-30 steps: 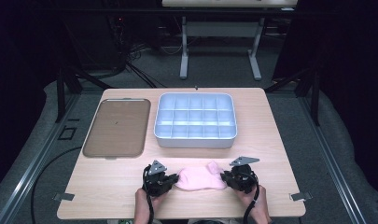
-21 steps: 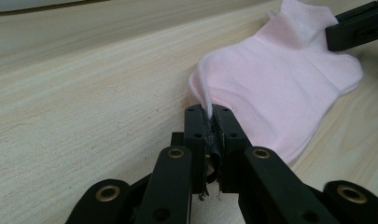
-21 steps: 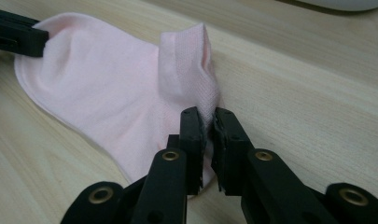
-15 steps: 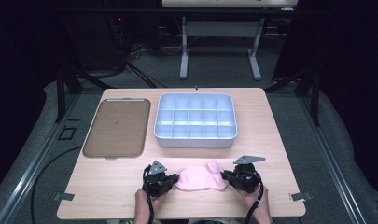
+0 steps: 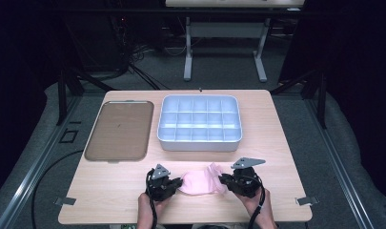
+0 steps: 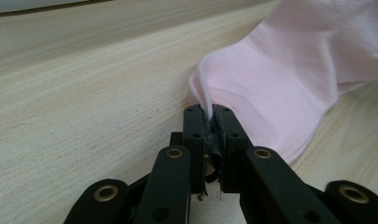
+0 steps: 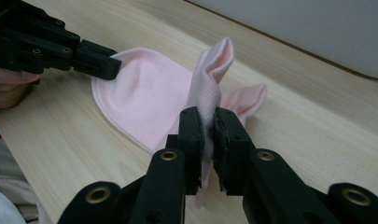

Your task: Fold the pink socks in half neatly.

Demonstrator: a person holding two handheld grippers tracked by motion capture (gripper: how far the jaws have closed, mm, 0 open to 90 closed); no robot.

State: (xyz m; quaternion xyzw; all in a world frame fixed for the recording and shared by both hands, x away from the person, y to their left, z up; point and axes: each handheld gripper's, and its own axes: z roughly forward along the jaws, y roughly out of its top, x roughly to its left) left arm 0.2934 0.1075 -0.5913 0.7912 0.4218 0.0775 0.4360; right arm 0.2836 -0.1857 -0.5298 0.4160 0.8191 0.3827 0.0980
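a pink sock [image 5: 200,182] lies flat on the near edge of the wooden table [image 5: 281,143], between the person's two hands, in front of the divided bin [image 5: 199,123]. the left tool [image 5: 174,183] is clenched on the sock's left end; in the left gripper view the left tool [image 6: 211,116] has its jaws pressed together on a thin fold of pink sock [image 6: 289,84], with the rest of the cloth spread over the table [image 6: 84,93] to the right. the right tool [image 5: 225,180] grasps the sock's other end; in the right gripper view the right tool [image 7: 207,122] pinches the ribbed cuff, which stands up in a narrow peak above the jaws while the sock [image 7: 149,100] lies spread out behind it. the same view shows the left tool [image 7: 113,65] farther off, biting the far rounded end, with the fingers [image 7: 9,88] of a hand under it. the bin's grey wall [image 7: 317,32] runs along the top right of that view. a brown tray [image 5: 118,130] sits on the table left of the bin, well apart from the sock. the bin's compartments look bare from the high view.
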